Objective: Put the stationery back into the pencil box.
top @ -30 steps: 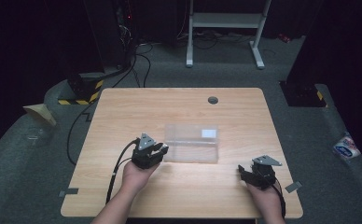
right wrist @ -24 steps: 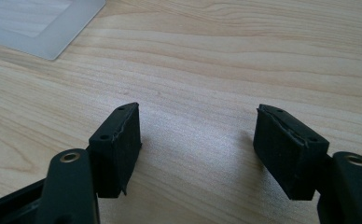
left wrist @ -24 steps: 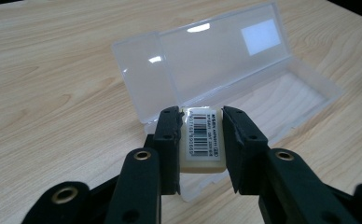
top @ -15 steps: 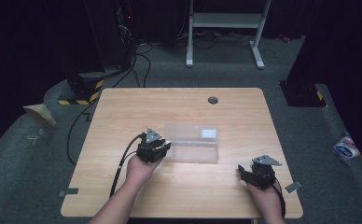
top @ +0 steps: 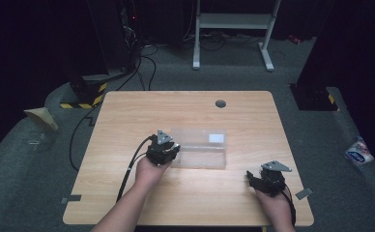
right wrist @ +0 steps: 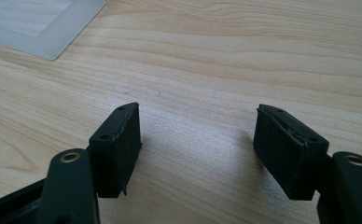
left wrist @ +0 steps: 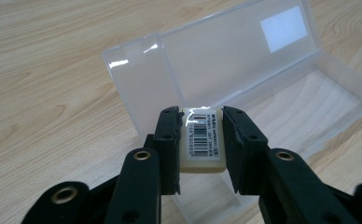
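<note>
Nearest, the right tongs (top: 265, 180) rest wide apart and empty on the pale wooden table (top: 127, 116). Farther in, the left tongs (left wrist: 201, 135) clamp a small cream block with a barcode label (left wrist: 202, 140), held just above the near end of an open, clear plastic hinged box (left wrist: 281, 88). The step looks like placing the block inside (next: lower, then release). Compared with a second ago, the left tongs have moved nearer the box.

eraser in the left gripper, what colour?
Cream-white eraser with a white barcode label, clearest in the left gripper view.
</note>
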A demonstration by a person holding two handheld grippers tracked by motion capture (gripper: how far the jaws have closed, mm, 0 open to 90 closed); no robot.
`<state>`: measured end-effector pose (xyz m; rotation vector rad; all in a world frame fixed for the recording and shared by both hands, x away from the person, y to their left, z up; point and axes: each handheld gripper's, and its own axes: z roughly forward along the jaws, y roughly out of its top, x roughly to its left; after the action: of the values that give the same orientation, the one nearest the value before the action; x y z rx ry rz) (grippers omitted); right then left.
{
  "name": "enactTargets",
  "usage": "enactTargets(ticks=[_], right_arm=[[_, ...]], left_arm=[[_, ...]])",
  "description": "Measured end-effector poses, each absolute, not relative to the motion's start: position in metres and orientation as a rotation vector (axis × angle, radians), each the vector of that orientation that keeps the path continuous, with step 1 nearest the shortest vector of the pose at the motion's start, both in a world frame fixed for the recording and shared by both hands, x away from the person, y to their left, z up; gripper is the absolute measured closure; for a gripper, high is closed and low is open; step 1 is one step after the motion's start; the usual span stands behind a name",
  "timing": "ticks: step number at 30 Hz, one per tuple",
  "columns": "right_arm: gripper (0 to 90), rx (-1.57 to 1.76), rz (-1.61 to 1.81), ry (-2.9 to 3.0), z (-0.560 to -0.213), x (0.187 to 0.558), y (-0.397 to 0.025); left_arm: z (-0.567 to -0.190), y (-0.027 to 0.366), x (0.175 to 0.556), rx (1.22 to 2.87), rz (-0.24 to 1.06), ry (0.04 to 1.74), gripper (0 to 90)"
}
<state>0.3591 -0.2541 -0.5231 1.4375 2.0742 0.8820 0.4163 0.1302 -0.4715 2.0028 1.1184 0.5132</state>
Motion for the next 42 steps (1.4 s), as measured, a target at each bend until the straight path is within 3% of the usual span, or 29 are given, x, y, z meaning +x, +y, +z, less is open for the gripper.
enactTargets(ticks=[32, 42], right_arm=[[31.7, 1.437, 0.882, 2.074, -0.523, 0.359, -0.254], [31.7, 1.437, 0.882, 2.074, -0.523, 0.359, -0.254]], left_arm=[[-0.502, 0.122, 0.424, 2.058, 0.529, 1.172, 67.4], [-0.498, 0.124, 0.423, 2.024, 0.515, 1.157, 60.6]])
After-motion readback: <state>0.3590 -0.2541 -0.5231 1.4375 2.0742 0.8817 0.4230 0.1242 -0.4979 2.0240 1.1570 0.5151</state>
